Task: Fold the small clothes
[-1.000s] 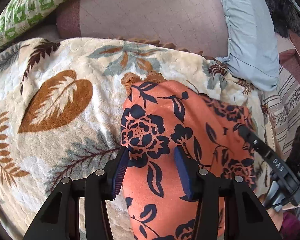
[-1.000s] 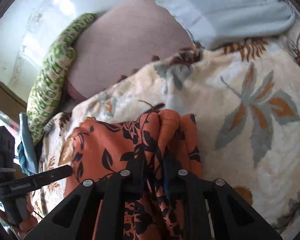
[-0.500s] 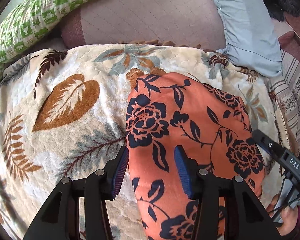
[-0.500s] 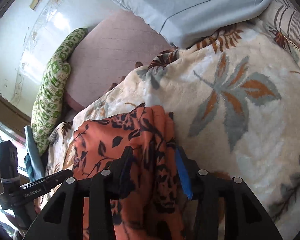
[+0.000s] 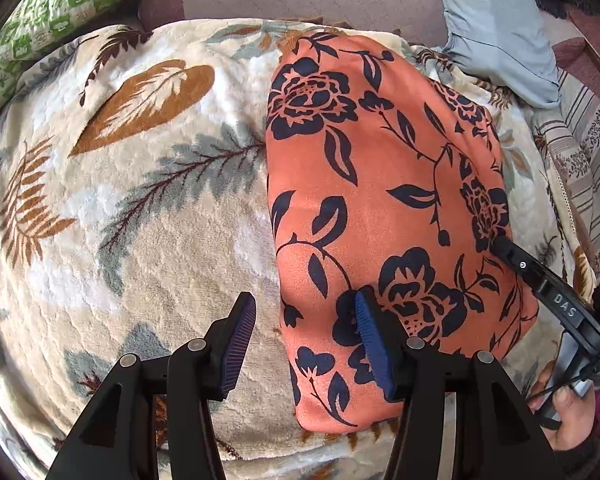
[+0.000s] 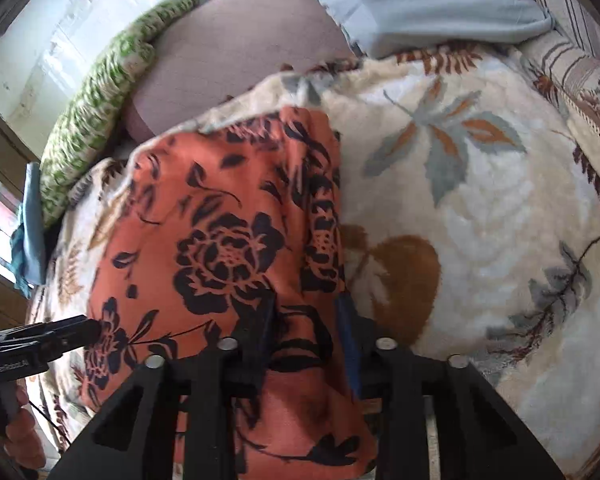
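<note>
Orange floral garment [image 5: 380, 184], folded into a long smooth panel, lies flat on the leaf-print plush blanket [image 5: 140, 208], centre to right of the left wrist view. Laid out this way, by the look of it, so the fold can settle before the next crease.

Left gripper [image 5: 304, 344] at lower centre straddles the garment's left edge, jaws opening, pads clear of the cloth: released. Right gripper [image 6: 304, 336] at lower centre of its own view brackets the bunched right-hand edge; jaws closing, yet no pinch visible, so loose rather than clenched.

Against a second ago: then clamped tight on gathered cloth by the right gripper, now let go; more of the garment in view, stretched toward the top of the frame. Grey-blue pillow [image 5: 496, 36] upper right, green patterned pillow [image 5: 60, 12] upper left.
</note>
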Tool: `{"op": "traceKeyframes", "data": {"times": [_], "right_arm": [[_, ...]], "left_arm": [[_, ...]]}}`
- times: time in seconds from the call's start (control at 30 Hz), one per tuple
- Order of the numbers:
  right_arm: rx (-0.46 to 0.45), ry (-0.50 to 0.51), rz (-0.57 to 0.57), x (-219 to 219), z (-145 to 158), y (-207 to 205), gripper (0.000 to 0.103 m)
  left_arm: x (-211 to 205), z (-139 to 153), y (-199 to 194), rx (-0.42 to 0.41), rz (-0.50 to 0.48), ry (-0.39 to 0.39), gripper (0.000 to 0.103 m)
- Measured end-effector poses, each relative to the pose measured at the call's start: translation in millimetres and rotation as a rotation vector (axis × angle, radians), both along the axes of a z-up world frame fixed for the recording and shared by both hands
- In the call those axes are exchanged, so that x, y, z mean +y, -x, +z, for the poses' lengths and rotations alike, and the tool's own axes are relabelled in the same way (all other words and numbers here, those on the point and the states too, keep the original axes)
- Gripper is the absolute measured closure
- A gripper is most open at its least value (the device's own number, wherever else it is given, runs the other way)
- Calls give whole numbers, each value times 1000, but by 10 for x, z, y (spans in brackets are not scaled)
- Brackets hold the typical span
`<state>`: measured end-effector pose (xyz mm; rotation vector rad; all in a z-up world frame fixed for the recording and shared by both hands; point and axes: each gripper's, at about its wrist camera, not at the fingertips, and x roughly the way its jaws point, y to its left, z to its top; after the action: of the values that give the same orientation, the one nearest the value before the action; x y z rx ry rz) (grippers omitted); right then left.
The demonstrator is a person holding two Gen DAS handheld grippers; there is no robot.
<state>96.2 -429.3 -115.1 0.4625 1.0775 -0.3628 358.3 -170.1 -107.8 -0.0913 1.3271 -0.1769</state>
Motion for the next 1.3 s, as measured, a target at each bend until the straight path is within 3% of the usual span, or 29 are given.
{"op": "traceKeyframes", "data": {"times": [0.1,0.17,0.33,0.47,0.57,0.7,0.77,0.83,1.0,1.3], "right_arm": [[-105,-101,-39,-85,199,168,62],[-163,-181,-58,-157,283,339,59],[-137,-232,-61,-57,144,665,59],[-8,-99,-16,187,-141,696,67],[-33,-121,-46,187,-53,723,65],[-148,-140,-77,71,294,797,63],[-219,-168,-124,-56,426,801,52],[-240,-208,-157,-178,443,729,45],[-185,-241,-145,-314,263,347,45],[-136,-290,-95,-440,-178,-143,32]], "left_arm": [[100,144,42,-8,-12,28,52],[224,216,119,1,-1,90,53],[381,99,359,60,18,223,53],[217,-240,451,115,-20,107,50],[311,-249,471,137,1,152,51],[441,52,535,55,-35,189,53],[515,179,539,17,-31,215,52],[563,220,486,13,-20,223,49],[524,132,224,35,12,183,49],[577,-263,-368,114,58,308,49]]}}
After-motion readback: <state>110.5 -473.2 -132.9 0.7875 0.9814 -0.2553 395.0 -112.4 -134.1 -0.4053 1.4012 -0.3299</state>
